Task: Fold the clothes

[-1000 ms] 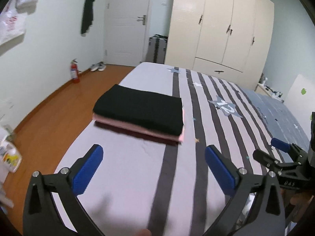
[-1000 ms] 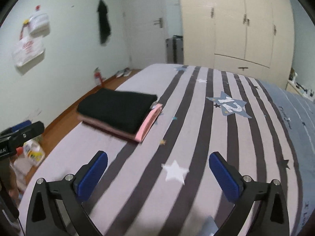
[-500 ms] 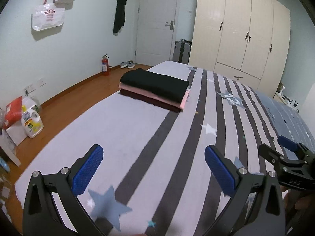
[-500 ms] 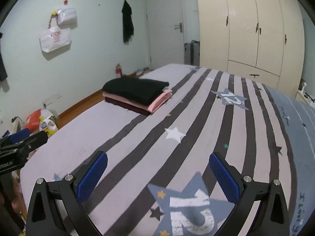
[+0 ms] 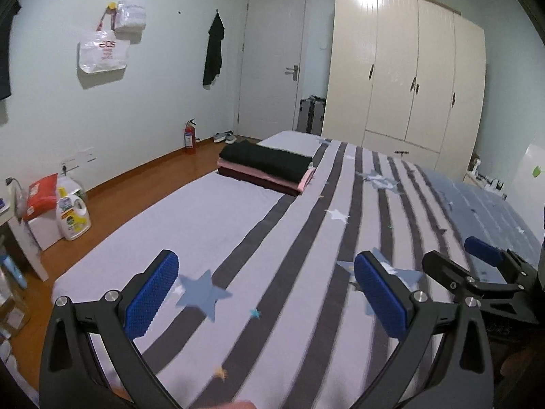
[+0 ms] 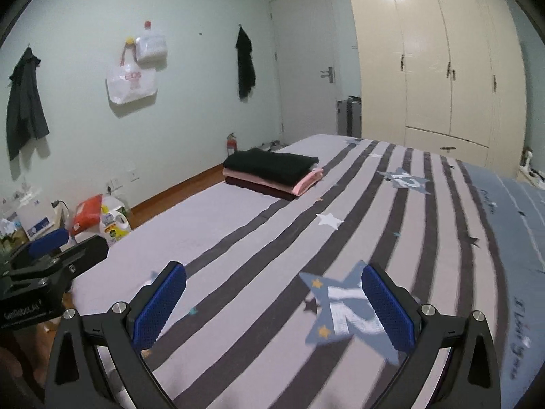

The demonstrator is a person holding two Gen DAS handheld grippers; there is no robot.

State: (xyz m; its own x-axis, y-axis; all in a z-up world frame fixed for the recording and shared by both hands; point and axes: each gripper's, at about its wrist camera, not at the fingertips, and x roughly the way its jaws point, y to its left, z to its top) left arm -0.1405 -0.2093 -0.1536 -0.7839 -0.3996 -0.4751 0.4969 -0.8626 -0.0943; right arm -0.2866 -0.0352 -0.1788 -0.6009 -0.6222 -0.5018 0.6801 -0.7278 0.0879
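A bed (image 5: 211, 225) with a grey-striped, star-printed cover fills the room. A stack of folded clothes (image 5: 269, 170) lies near its far left edge.

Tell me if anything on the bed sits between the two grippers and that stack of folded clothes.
Nothing visible does. Only bare striped bedsheet lies between the open left gripper, the open right gripper and the folded stack near the bed's far left edge.
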